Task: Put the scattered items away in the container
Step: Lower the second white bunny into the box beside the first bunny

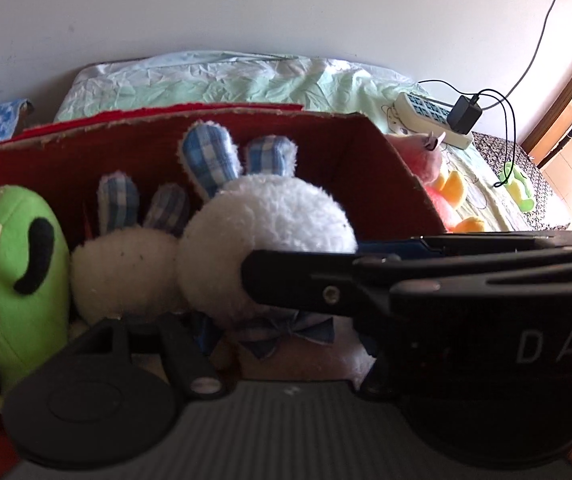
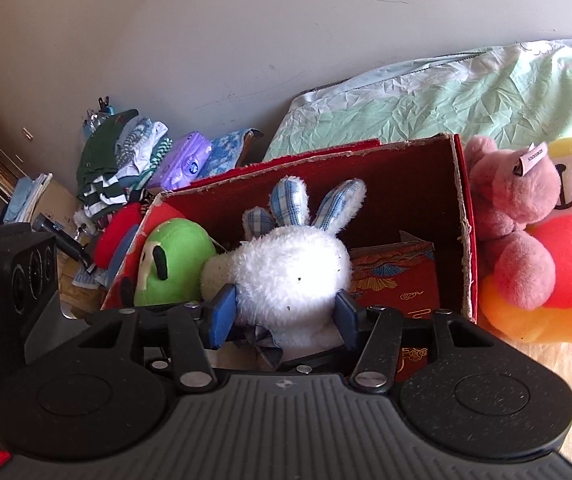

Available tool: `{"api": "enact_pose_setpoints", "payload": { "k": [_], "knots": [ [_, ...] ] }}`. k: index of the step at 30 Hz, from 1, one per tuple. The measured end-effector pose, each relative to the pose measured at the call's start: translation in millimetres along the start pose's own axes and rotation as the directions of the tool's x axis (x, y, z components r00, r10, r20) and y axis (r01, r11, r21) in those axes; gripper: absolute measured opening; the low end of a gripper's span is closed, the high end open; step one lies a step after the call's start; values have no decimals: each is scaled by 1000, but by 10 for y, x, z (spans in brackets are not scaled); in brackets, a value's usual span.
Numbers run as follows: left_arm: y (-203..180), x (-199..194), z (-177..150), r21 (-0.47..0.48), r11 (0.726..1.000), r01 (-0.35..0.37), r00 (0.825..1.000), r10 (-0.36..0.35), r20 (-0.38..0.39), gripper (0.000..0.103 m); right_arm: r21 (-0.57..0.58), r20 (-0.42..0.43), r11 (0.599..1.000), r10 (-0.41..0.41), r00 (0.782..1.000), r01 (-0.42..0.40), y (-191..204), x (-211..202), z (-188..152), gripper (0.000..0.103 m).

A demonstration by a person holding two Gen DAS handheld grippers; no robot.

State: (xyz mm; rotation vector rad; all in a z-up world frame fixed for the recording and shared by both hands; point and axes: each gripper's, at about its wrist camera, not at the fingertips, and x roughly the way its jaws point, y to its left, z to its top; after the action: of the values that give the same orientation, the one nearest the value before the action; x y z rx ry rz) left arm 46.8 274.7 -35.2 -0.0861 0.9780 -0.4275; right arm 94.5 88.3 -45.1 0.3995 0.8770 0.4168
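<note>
A red cardboard box (image 2: 464,216) stands on the bed, open towards me. Inside lie a green plush (image 2: 173,260) at the left and a white rabbit plush (image 1: 121,268) with blue checked ears. A second white rabbit (image 2: 290,272) sits at the box's front, and my right gripper (image 2: 284,316) is shut on its sides with the blue pads (image 2: 221,314). In the left wrist view the right gripper (image 1: 286,280) crosses from the right and presses on that rabbit (image 1: 269,232). My left gripper (image 1: 277,340) sits low before the box, its fingers mostly hidden.
A pink plush (image 2: 510,216) and a yellow-orange plush (image 2: 566,248) lie against the box's right side. A power strip (image 1: 430,116) with a charger and a small green toy (image 1: 518,188) rest further right on the bed. Folded clothes (image 2: 121,164) pile up left of the box.
</note>
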Motion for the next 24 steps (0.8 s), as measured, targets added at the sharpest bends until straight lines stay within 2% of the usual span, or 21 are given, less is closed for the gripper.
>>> {"api": "enact_pose_setpoints", "payload": {
  "k": [4,9,14,18,21,24],
  "knots": [
    [65,-18,-32,-24,1000,1,1000,-1,4,65,30,-36,999,15,999,-14,-42,67,56,57],
    [73,-25,-42,-7,1000,-22,1000,22,-1,66,83,-94,996,40,995,-32,-97,136,102,57],
    [97,-39,-47,1,999,-33,999,33,-8,69,73,-136,997,10,991,0,-61,155,136,57],
    [96,-85,-43,3,1000,-14,1000,14,-7,68,65,-178,998,-6,984,18,-28,120,200,57],
    [72,-51,-17,11,1000,-22,1000,22,-22,67,45,-203,998,-37,978,47,-13,176,242,58],
    [83,8,24,-14,999,-35,999,34,-38,67,49,-207,998,-34,978,45,-38,241,244,60]
  ]
}}
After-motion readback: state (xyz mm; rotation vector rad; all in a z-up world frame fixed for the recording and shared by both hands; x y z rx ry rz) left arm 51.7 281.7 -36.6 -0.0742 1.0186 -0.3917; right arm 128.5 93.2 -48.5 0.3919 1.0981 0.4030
